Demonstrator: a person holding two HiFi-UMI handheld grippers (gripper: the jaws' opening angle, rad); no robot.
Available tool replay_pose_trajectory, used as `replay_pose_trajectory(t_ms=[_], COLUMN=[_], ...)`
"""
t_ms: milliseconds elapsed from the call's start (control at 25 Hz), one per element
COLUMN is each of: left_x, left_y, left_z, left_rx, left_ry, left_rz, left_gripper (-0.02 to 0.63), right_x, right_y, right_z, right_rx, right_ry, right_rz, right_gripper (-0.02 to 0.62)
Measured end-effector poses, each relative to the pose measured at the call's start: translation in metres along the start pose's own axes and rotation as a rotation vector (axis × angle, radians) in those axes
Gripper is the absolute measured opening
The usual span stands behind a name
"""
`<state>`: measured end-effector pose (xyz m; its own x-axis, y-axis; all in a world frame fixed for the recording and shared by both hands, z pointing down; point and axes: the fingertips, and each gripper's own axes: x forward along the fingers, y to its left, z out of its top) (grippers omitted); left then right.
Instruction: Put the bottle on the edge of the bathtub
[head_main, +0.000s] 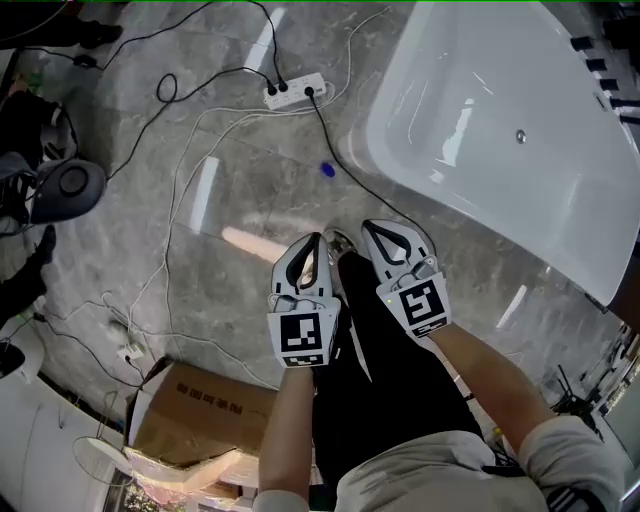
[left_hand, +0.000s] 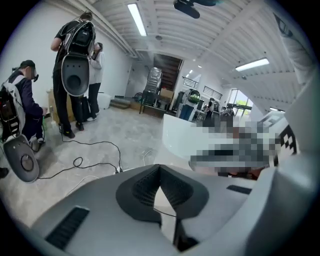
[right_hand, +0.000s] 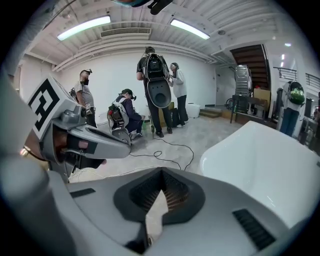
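Observation:
A white bathtub (head_main: 520, 130) fills the upper right of the head view, its rounded near end by my hands. A small blue object (head_main: 327, 170) lies on the grey floor just left of the tub; it is too small to tell whether this is the bottle. My left gripper (head_main: 313, 241) and right gripper (head_main: 371, 228) are held side by side in front of me, both shut with nothing between their jaws. In the left gripper view the shut left gripper (left_hand: 159, 167) points toward the tub (left_hand: 180, 137). In the right gripper view the right gripper (right_hand: 161, 171) is shut, with the tub (right_hand: 265, 160) at the right.
A white power strip (head_main: 295, 90) and several cables cross the floor beyond my hands. A cardboard box (head_main: 190, 405) sits at the lower left. A dark round device (head_main: 70, 185) lies at the left. People (right_hand: 157, 90) stand and crouch further off.

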<state>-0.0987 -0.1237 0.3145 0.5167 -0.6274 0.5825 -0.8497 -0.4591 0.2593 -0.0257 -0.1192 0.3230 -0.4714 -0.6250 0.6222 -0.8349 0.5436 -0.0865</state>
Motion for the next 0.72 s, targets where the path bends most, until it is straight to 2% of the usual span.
replay_pose_trajectory(t_ms=[120, 280, 400, 520, 720], left_x=[-0.021, -0.058, -0.096, -0.133, -0.167], left_y=[-0.007, -0.019, -0.027, -0.046, -0.086], left_z=[0.005, 0.019, 0.036, 0.05, 0.077], left_rx=[0.007, 0.015, 0.017, 0.035, 0.057], left_ry=[0.001, -0.015, -0.036, -0.035, -0.057], left_rz=[-0.039, -0.059, -0.054, -0.061, -0.091], left_gripper=[0.011, 0.011, 0.011, 0.011, 0.011], right_x=[-0.021, -0.059, -0.091, -0.132, -0.194], right_y=[0.009, 0.019, 0.043, 0.065, 0.064], right_z=[0.013, 0.034, 0.049, 0.064, 0.096], right_rx=[0.01, 0.033, 0.011, 0.026, 0.044], right_ry=[-0.03, -0.067, -0.071, -0.088, -0.151], right_rz=[-0.035, -0.084, -0.094, -0.094, -0.143], right_gripper=[0.005, 0.005, 0.006, 0.006, 0.006])
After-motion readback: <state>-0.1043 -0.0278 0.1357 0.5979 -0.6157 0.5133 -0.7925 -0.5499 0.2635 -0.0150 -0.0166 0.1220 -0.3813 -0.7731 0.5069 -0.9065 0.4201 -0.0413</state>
